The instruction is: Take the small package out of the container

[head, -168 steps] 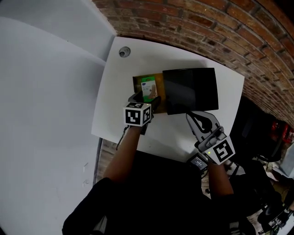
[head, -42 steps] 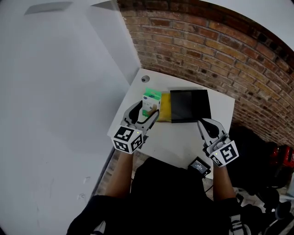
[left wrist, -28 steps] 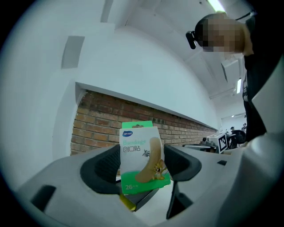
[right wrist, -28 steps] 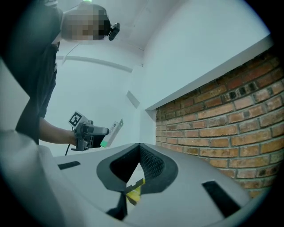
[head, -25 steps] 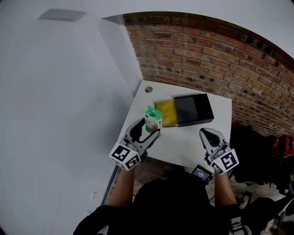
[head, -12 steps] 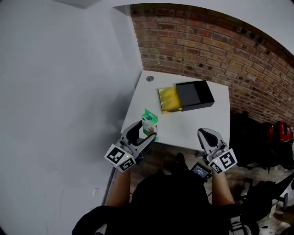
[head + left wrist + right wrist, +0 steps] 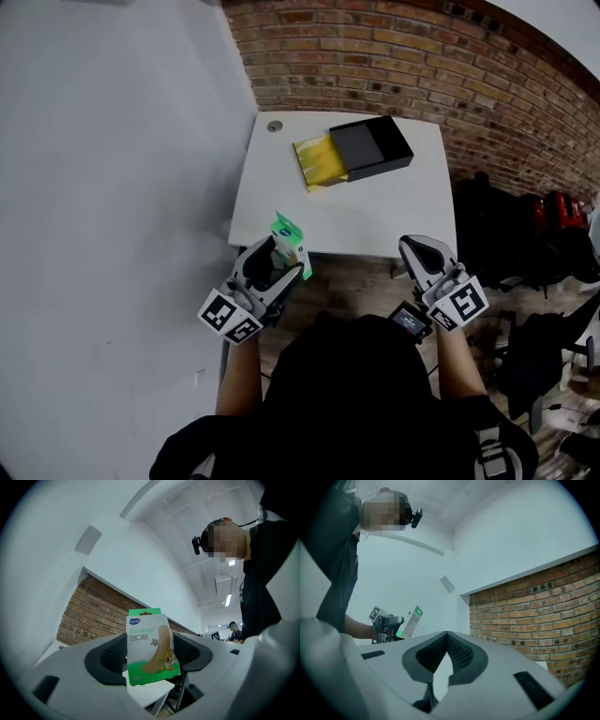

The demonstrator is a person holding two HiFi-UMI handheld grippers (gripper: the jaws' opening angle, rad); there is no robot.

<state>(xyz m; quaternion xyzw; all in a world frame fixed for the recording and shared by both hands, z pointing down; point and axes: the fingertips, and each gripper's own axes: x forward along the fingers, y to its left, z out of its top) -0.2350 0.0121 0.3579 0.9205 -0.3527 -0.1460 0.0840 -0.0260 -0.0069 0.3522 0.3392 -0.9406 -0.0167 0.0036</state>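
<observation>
Holding one small package in left hand-held gripper, right hand-held gripper clenched empty, one container

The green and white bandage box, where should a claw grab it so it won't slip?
By its two narrow side edges, low down, probably coming from the bottom end. The small green and white bandage package is flat and stands upright. The left claw pinches it that way, with the printed face showing between its jaws.
</observation>
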